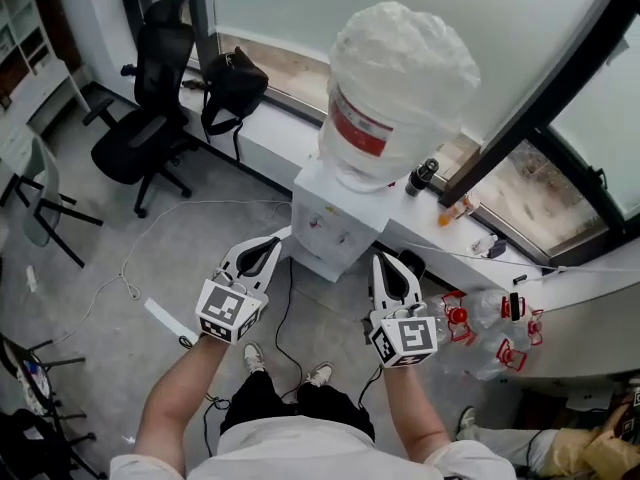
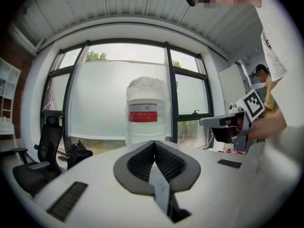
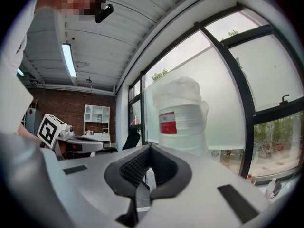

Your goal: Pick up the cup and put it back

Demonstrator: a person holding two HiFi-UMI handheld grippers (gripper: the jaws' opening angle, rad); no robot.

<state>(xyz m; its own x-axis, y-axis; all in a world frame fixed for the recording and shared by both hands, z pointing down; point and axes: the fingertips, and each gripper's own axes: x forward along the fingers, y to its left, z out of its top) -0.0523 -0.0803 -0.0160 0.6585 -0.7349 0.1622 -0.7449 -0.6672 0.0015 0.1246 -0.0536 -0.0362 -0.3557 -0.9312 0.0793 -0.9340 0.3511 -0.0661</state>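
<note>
Both sets of jaws are pinched shut on nothing: my left gripper (image 1: 268, 244) and right gripper (image 1: 382, 261) are side by side, facing the plastic-wrapped water jug (image 1: 395, 88) on its white dispenser (image 1: 330, 230). Honestly can't pick out the cup in any view.

The only cup-like thing I can make out is a small dark lidded vessel (image 1: 422, 176), a little tilted on the white ledge (image 1: 430, 236). It lies well ahead of my right gripper (image 1: 385, 261), slightly to its right and apart from it; whether it is truly a cup I cannot tell
</note>
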